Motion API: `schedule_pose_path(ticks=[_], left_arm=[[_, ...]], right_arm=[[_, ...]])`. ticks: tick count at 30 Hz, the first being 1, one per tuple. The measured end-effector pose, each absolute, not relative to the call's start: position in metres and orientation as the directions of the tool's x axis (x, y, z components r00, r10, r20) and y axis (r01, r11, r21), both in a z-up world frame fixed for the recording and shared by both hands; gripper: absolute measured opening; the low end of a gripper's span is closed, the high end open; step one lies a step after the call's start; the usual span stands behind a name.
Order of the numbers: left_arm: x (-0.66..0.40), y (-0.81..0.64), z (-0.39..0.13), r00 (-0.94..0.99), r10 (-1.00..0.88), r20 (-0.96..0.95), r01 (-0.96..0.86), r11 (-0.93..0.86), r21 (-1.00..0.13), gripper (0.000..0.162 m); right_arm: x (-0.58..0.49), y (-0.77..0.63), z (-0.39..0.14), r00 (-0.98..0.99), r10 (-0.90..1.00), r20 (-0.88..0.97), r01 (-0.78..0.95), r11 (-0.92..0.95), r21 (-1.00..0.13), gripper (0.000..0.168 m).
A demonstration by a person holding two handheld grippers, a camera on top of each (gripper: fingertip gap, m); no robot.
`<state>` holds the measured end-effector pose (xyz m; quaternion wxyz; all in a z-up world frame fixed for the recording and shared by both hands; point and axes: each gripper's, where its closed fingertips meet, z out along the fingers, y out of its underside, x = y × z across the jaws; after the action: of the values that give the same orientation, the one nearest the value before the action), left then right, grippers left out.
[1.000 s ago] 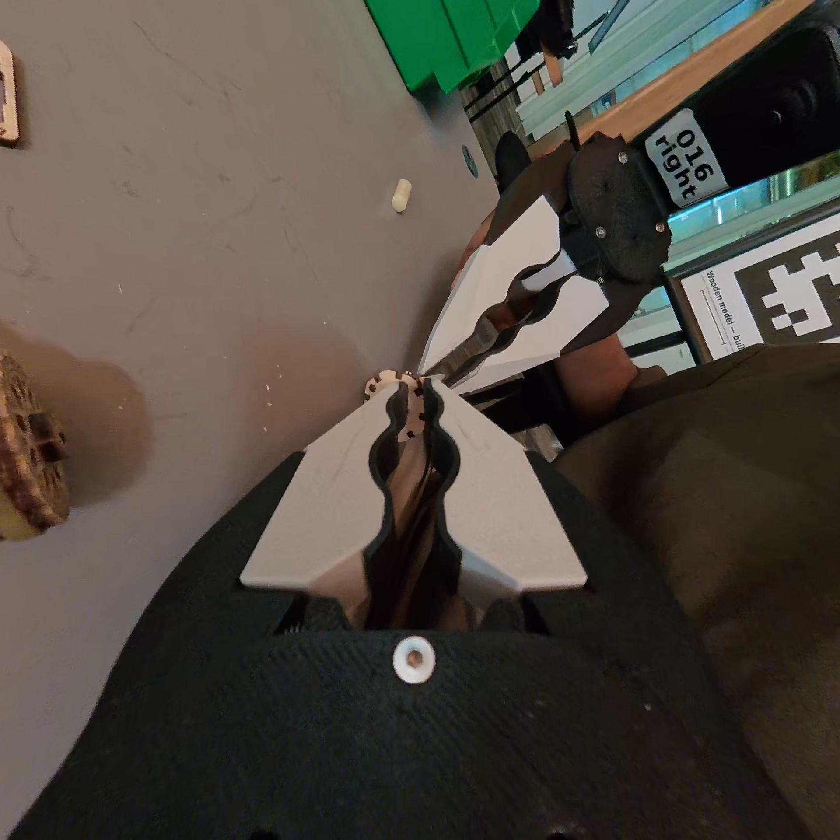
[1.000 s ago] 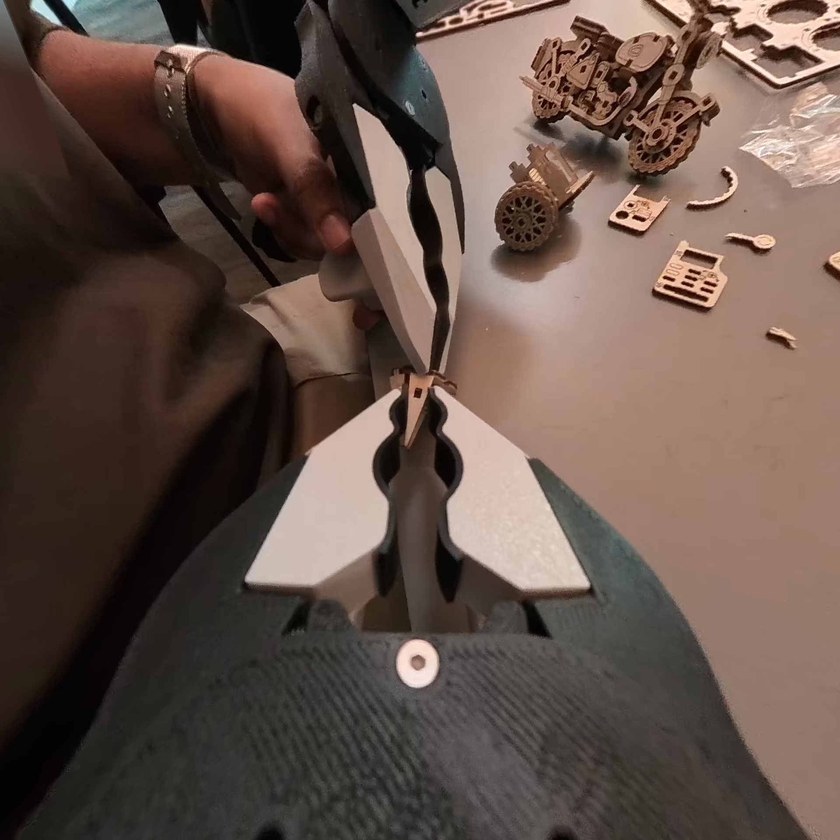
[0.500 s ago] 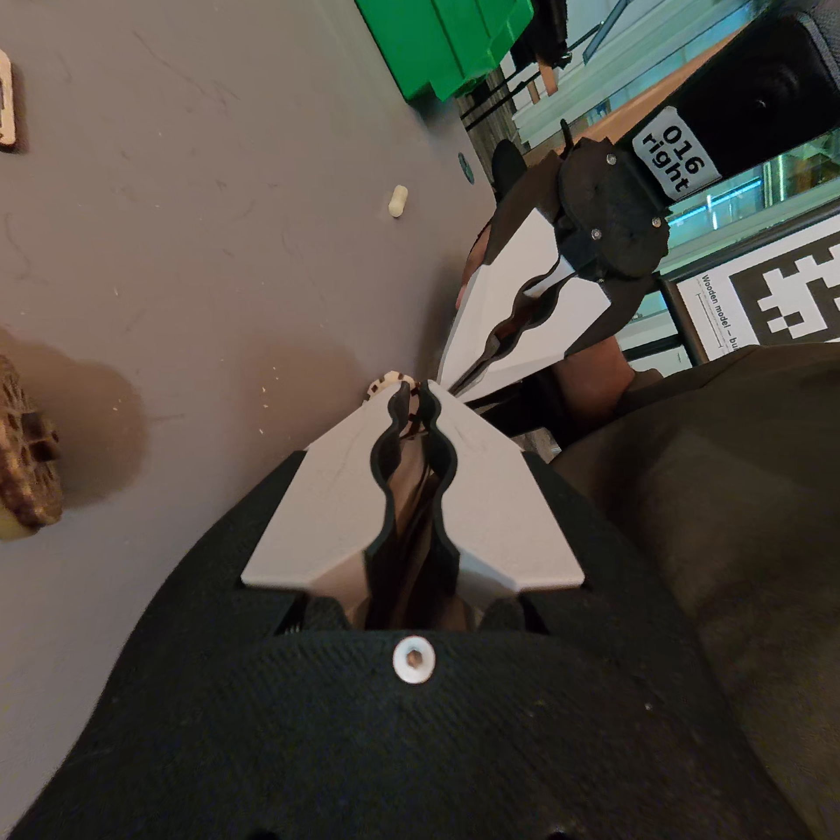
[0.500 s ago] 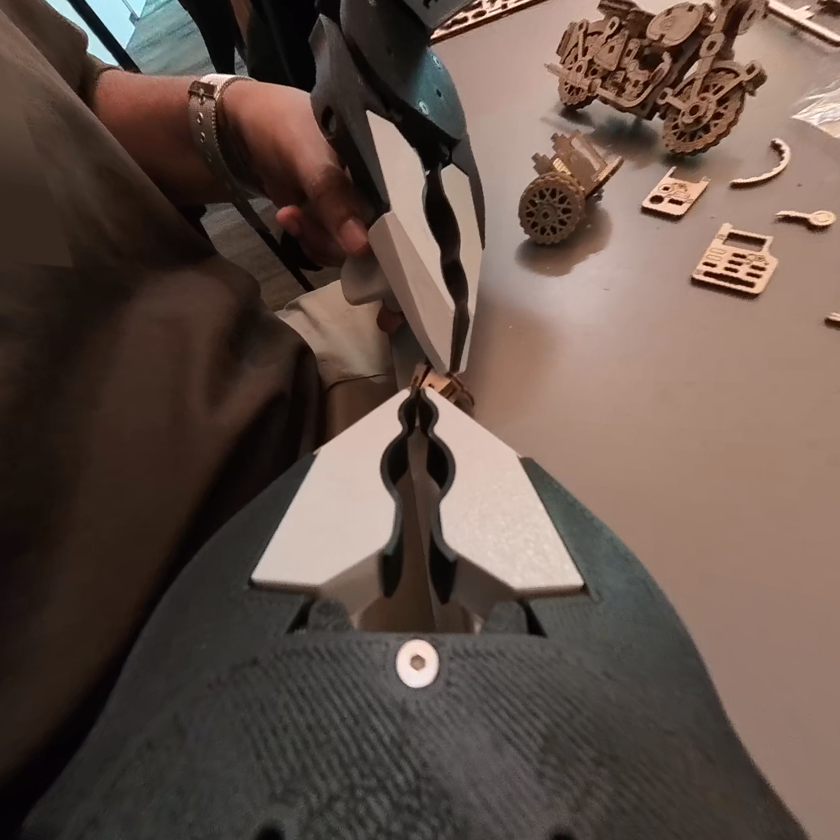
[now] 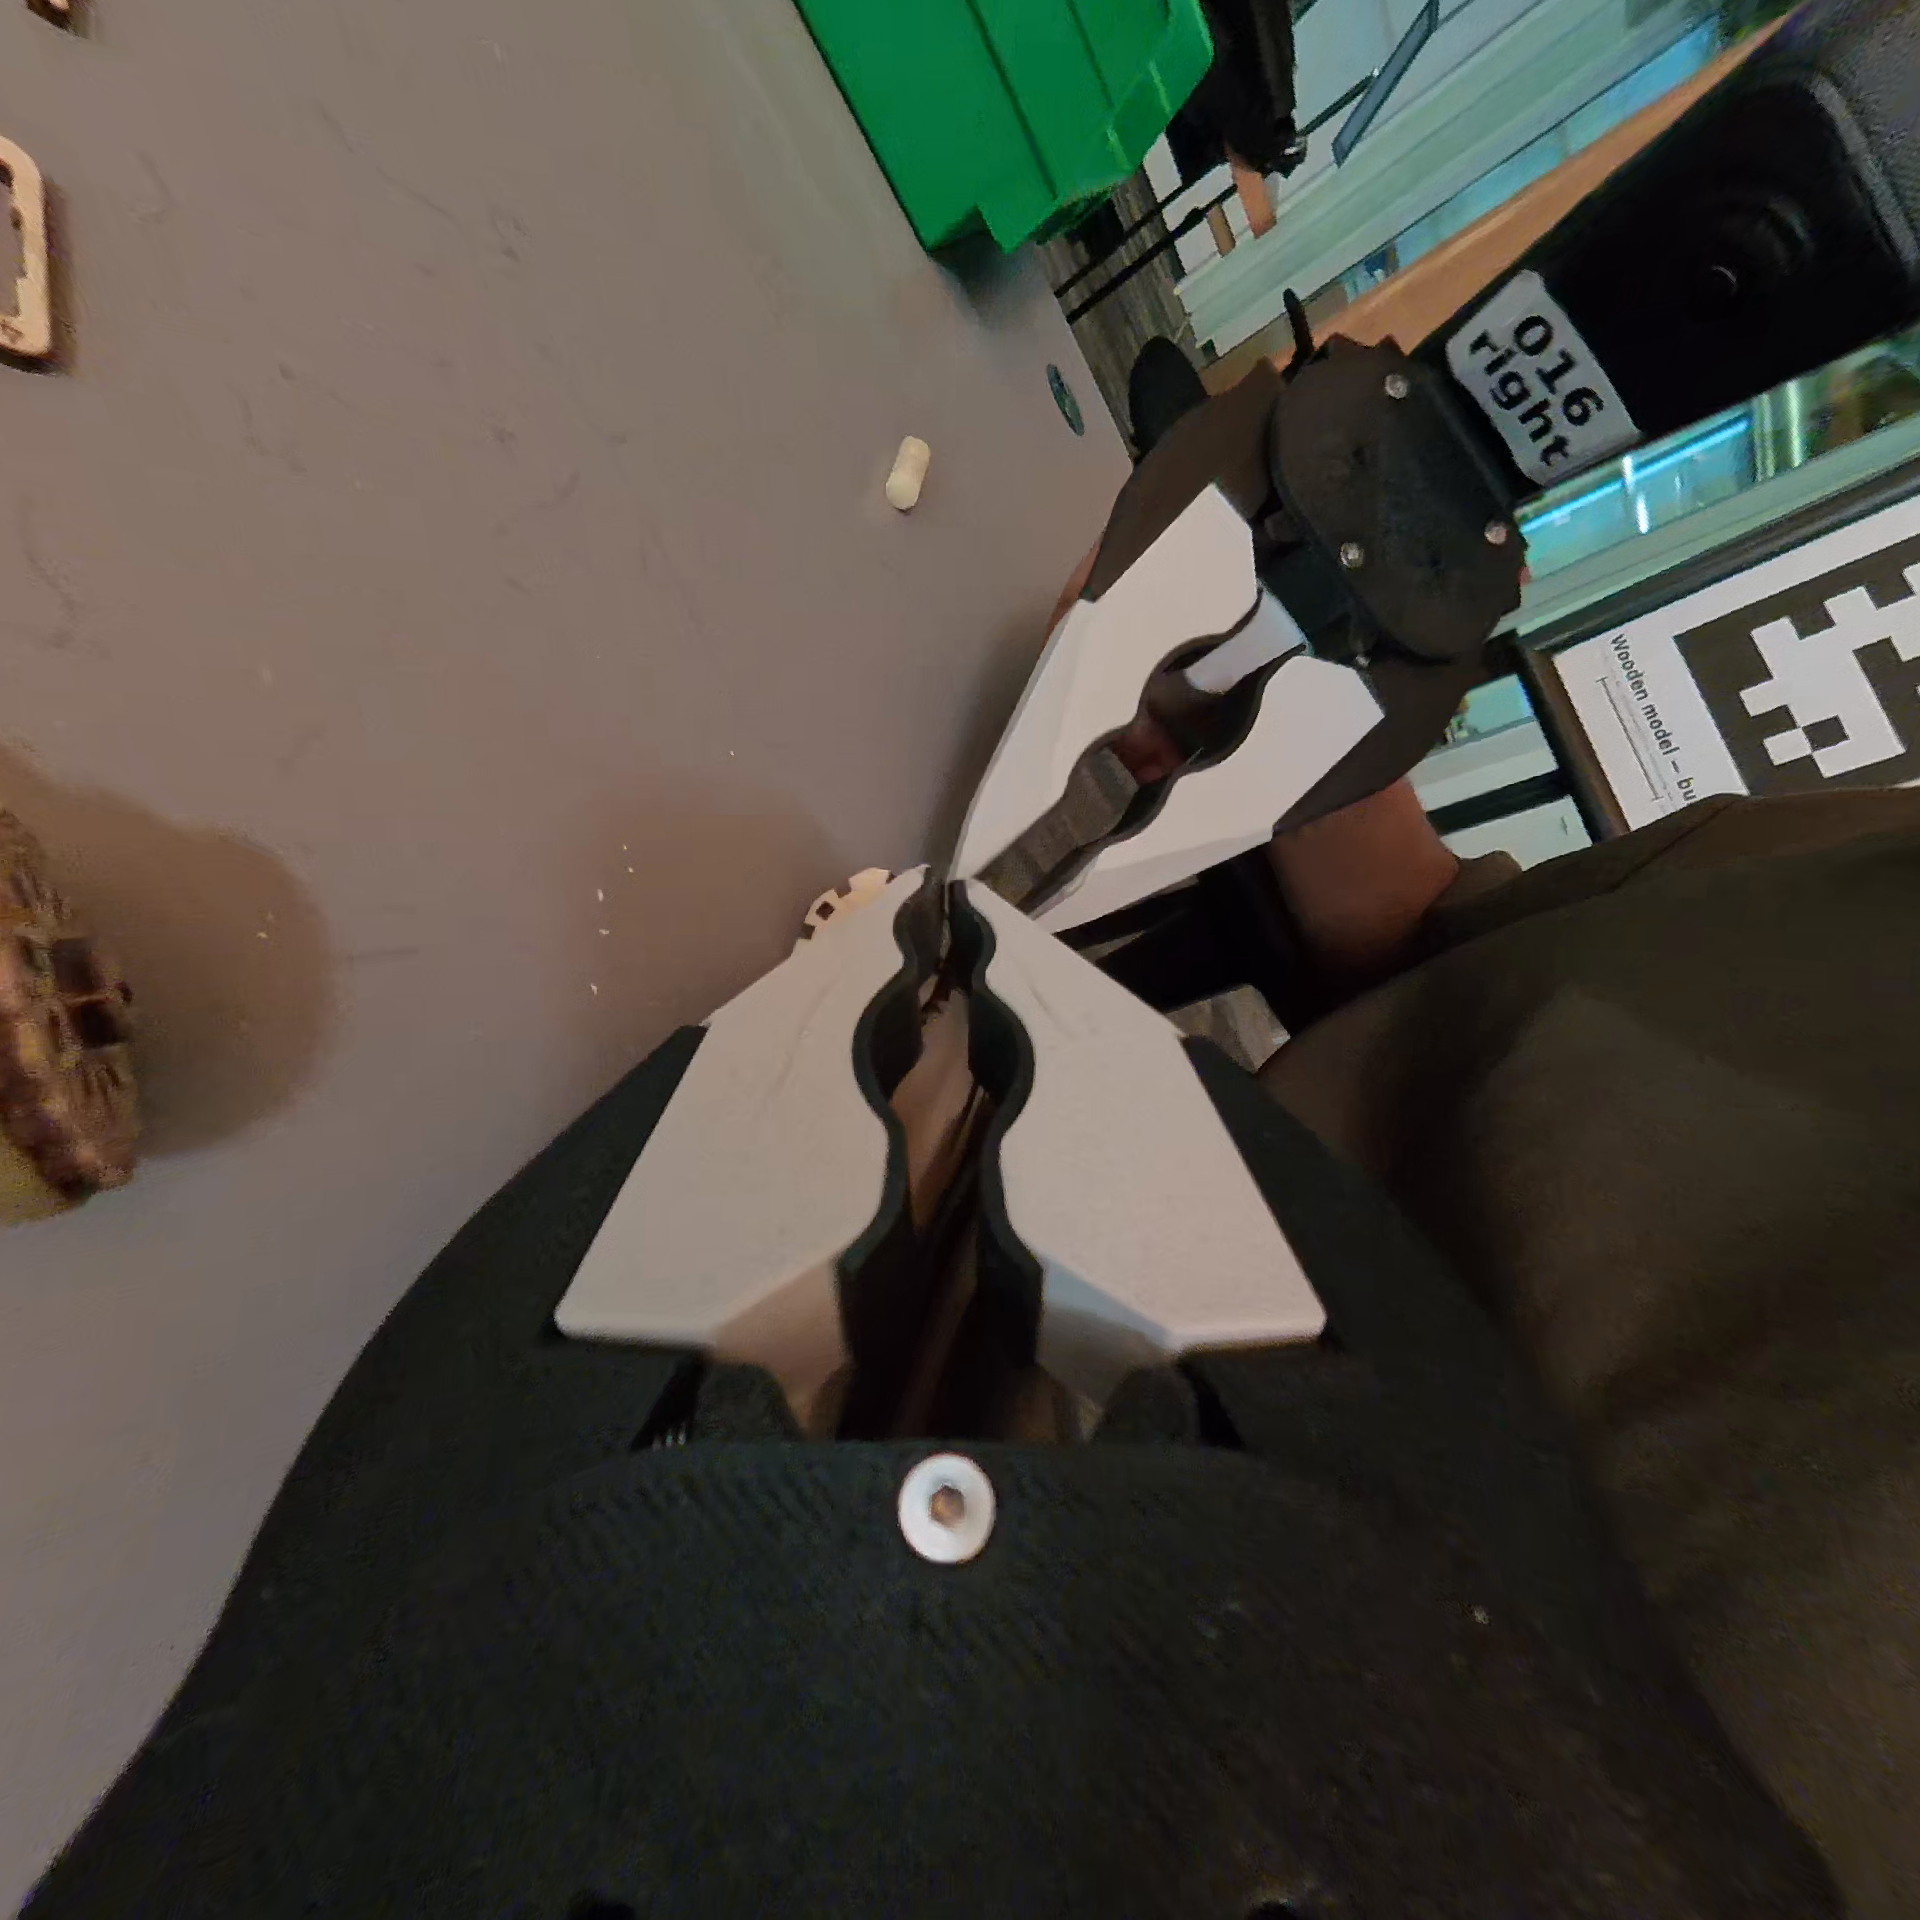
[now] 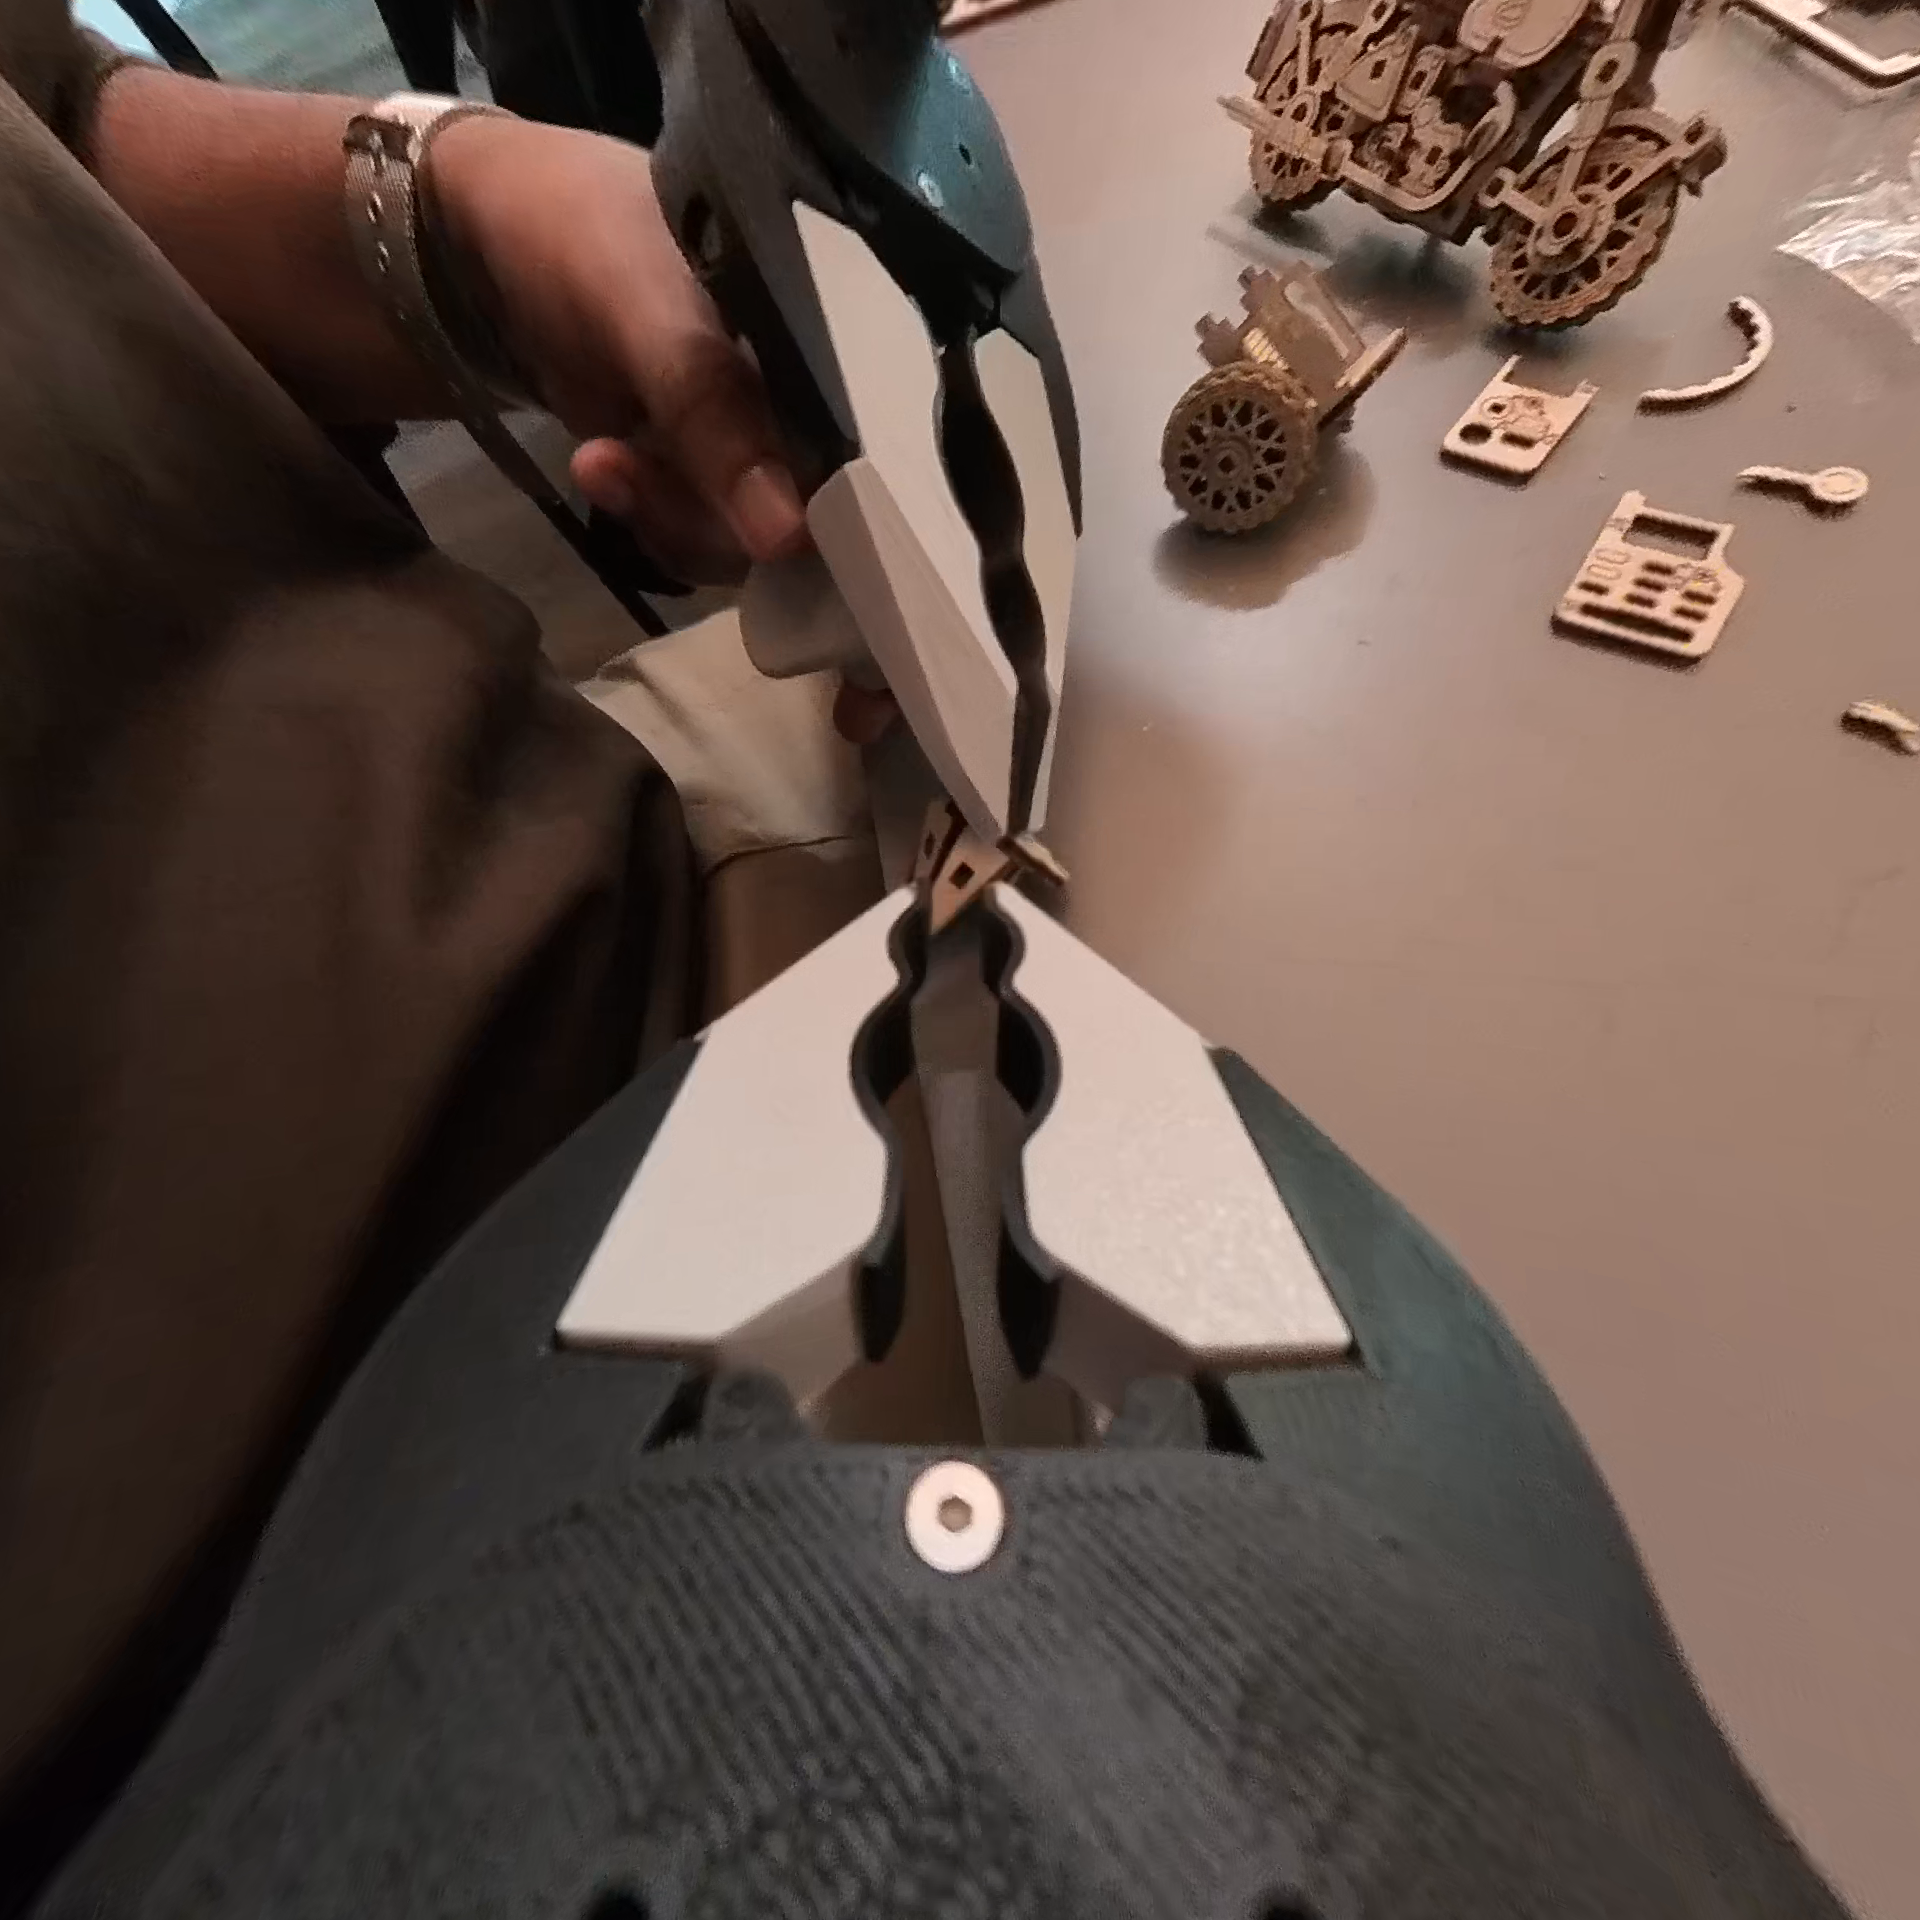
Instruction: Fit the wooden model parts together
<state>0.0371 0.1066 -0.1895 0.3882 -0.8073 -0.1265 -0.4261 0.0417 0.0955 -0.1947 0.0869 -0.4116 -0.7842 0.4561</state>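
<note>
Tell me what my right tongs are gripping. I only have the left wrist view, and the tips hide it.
Observer: The right tongs are shut on a small wooden piece with a square hole in it.
Operator: Is it touching the part in my left tongs?
Observer: Yes. The left tongs pinch a notched wooden part, and the two meet at the tips. I cannot tell whether they are seated.
Operator: What lies beyond them?
Observer: An assembled wooden motorcycle stands on the table, with a flat cut panel lying nearer.
</note>
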Motion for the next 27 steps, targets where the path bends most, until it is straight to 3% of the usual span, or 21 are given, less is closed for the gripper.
schedule_pose_path(ticks=[1,3,6,10,13,17,24,27], left_arm=[[0.035,0.106,-0.187,0.596,-0.127,0.793,0.546,-0.661,-0.515,0.005],[0.031,0.105,-0.177,0.564,-0.143,0.814,0.575,-0.64,-0.51,0.025],[0.024,0.101,-0.165,0.605,-0.183,0.775,0.558,-0.597,-0.576,0.034],[0.024,0.09,-0.184,0.811,-0.209,0.546,0.331,-0.607,-0.723,0.04],[0.032,0.085,-0.199,0.859,-0.233,0.456,0.211,-0.649,-0.731,0.048],[0.037,0.084,-0.202,0.851,-0.246,0.463,0.2,-0.663,-0.721,0.048],[0.037,0.087,-0.209,0.908,-0.287,0.306,0.066,-0.624,-0.779,0.06],[0.041,0.087,-0.211,0.916,-0.307,0.259,0.018,-0.612,-0.79,0.045]], right_arm=[[0.041,0.097,-0.191,-0.641,0.723,-0.257,0.565,0.219,-0.795,0.011],[0.038,0.101,-0.184,-0.634,0.72,-0.28,0.551,0.168,-0.817,0.017],[0.037,0.108,-0.183,-0.626,0.73,-0.274,0.541,0.154,-0.827,0.019],[0.038,0.111,-0.19,-0.618,0.727,-0.299,0.573,0.156,-0.805,0.019],[0.039,0.107,-0.189,-0.622,0.715,-0.319,0.58,0.148,-0.801,0.025],[0.035,0.102,-0.185,-0.636,0.723,-0.27,0.538,0.166,-0.826,0.038],[0.046,0.101,-0.195,-0.668,0.705,-0.24,0.55,0.25,-0.797,0.039],[0.044,0.1,-0.192,-0.665,0.703,-0.253,0.55,0.23,-0.803,0.039]])
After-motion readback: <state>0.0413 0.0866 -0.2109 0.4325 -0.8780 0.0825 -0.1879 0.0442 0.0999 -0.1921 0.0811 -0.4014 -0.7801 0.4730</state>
